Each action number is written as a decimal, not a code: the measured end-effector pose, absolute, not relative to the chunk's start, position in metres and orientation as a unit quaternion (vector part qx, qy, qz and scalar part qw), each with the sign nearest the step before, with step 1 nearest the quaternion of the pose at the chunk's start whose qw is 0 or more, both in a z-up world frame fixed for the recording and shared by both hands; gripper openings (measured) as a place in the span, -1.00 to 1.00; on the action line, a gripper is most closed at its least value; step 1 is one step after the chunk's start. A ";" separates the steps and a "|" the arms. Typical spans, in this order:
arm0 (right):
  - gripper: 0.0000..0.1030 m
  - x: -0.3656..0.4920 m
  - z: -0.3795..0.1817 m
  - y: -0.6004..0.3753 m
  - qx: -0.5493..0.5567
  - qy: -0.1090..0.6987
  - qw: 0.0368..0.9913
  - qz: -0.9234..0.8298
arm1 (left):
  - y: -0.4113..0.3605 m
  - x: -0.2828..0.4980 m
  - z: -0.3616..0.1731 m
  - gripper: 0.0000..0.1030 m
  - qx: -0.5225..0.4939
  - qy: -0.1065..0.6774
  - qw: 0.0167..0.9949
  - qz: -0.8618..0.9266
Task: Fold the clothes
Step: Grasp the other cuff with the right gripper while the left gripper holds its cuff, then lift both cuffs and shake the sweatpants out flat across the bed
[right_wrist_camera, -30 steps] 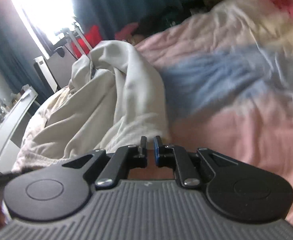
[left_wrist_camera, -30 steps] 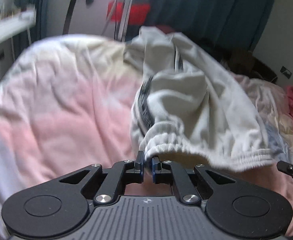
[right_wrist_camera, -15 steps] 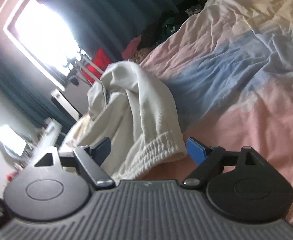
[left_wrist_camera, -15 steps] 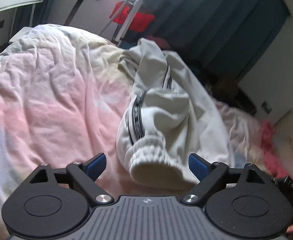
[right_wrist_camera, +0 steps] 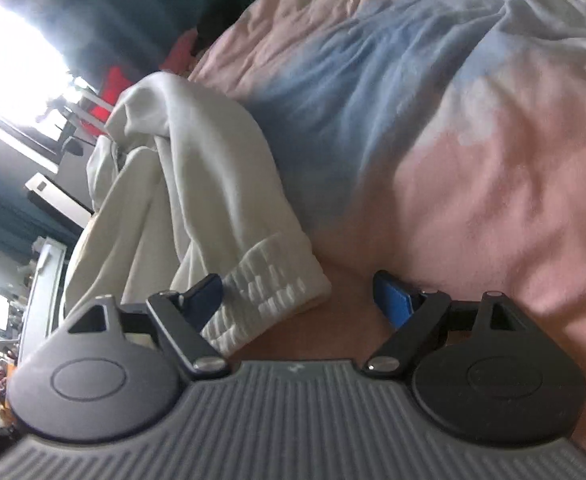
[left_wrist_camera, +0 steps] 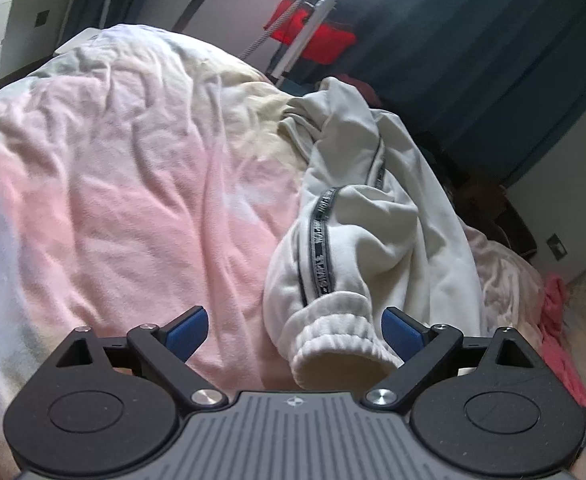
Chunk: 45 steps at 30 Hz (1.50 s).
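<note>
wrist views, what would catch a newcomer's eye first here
First, the rumpled white fleece garment with a black printed side stripe, lying on the pink and blue crumpled bedspread, its ribbed cuff nearest the left tongs. In the right wrist view another ribbed cuff lies between the open right tongs. A red cloth hangs beyond the bed.

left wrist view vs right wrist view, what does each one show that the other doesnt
Only the left wrist view shows the black lettered stripe down the white garment, the pink cloth at the bed's far edge, and the left gripper, jaws opening with a ribbed cuff lying loose between them.

Only the right wrist view shows the blue patch of the bedspread, the bright window, and the right gripper, open around another cuff.

Both show the white garment heaped on the pink bedspread and a red thing behind.
</note>
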State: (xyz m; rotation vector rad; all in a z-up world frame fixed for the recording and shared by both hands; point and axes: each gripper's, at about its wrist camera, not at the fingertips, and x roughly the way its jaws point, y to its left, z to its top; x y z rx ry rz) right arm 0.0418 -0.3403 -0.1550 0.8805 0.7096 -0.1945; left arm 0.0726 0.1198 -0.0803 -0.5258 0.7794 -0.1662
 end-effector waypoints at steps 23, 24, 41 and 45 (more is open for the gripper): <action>0.42 0.037 -0.154 -0.353 0.456 0.293 0.834 -0.102 | 0.082 0.109 -0.113 0.37 -0.247 0.390 0.877 -0.136; 0.43 0.042 -0.156 -0.354 0.454 0.297 0.834 -0.101 | 0.081 0.111 -0.115 0.31 -0.246 0.391 0.878 -0.129; -0.32 0.039 -0.144 -0.295 0.484 0.319 0.809 0.098 | 0.155 0.126 -0.056 -0.70 -0.301 0.306 0.902 -0.046; -0.32 0.033 -0.128 -0.242 0.495 0.312 0.797 0.148 | 0.197 0.146 -0.014 -0.71 -0.278 0.274 0.920 -0.012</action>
